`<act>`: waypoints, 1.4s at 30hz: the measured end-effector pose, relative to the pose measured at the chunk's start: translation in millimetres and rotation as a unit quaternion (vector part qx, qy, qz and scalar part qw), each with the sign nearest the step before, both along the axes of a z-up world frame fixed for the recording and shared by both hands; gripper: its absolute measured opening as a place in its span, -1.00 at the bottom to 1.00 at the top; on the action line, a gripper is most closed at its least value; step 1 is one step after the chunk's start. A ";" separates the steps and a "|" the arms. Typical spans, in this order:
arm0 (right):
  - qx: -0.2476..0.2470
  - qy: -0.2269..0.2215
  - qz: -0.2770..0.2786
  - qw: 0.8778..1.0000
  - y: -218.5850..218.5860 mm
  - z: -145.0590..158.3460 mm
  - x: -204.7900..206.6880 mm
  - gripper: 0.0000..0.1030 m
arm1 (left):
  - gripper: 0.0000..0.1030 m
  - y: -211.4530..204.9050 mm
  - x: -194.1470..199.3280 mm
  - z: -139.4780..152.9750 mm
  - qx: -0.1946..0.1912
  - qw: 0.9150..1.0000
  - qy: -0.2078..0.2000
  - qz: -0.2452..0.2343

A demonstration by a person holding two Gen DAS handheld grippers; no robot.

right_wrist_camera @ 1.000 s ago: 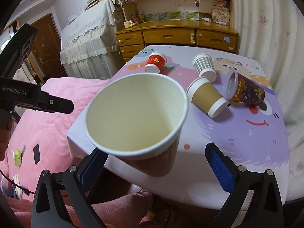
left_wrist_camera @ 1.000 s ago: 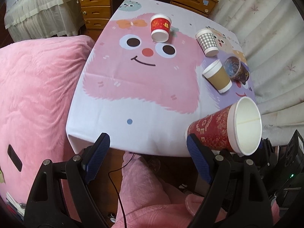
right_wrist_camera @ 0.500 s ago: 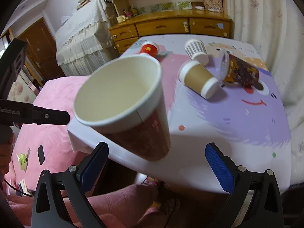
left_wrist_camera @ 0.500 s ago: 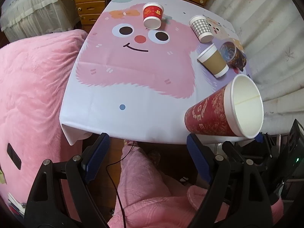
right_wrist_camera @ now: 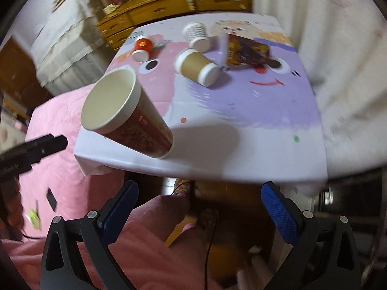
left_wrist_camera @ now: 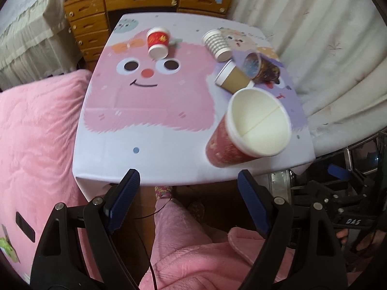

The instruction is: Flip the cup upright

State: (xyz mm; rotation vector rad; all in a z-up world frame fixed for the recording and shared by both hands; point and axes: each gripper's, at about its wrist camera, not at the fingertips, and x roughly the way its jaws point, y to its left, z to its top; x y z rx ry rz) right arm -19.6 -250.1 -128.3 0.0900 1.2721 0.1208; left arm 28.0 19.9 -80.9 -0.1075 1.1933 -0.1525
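Observation:
A big red paper cup (left_wrist_camera: 246,130) with a white inside stands near the front edge of the table (left_wrist_camera: 150,159), mouth up; the fisheye makes it look tilted. It also shows in the right wrist view (right_wrist_camera: 130,118). My left gripper (left_wrist_camera: 186,191) is open and empty, below the table's front edge. My right gripper (right_wrist_camera: 198,203) is open and empty, also back from the front edge. Several other cups are on the far side: a small red one (left_wrist_camera: 157,43), a striped one (left_wrist_camera: 217,46), a brown one (left_wrist_camera: 233,78) and a dark patterned one (left_wrist_camera: 262,68), the last two on their sides.
A pink quilt (left_wrist_camera: 36,130) lies left of the table. A wooden chest of drawers (left_wrist_camera: 145,2) stands behind it and a white curtain (left_wrist_camera: 326,48) hangs to the right. My pink-clad legs (left_wrist_camera: 183,246) are under the grippers.
The big red cup has left my right gripper's fingers and now stands on the table's front part. Both grippers have drawn back from the table.

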 end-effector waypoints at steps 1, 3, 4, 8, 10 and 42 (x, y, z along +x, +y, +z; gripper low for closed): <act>0.005 0.013 -0.012 1.000 -4.3 5.8 -1.3 0.99 | 0.58 -2.9 -1.0 7.3 0.000 1.000 -0.005 -0.001; 0.005 0.052 -0.040 0.998 -11.5 13.0 -2.8 0.99 | 0.58 -5.5 -2.2 19.4 0.005 1.000 -0.017 0.002; 0.006 0.081 -0.059 0.995 -16.0 13.5 -3.5 0.99 | 0.58 -6.8 -2.7 26.8 0.012 1.000 -0.025 0.008; 0.047 0.096 -0.101 0.989 -21.7 27.3 -14.4 0.99 | 0.58 -8.8 -4.2 55.0 0.011 0.998 -0.060 0.033; 0.042 0.077 -0.094 0.992 -15.1 40.1 -20.6 0.99 | 0.58 -9.7 -7.4 63.8 0.013 0.997 -0.071 0.041; -0.006 -0.189 -0.073 0.979 46.8 157.6 -87.0 0.99 | 0.99 -20.7 -73.8 94.0 0.059 0.981 -0.166 0.083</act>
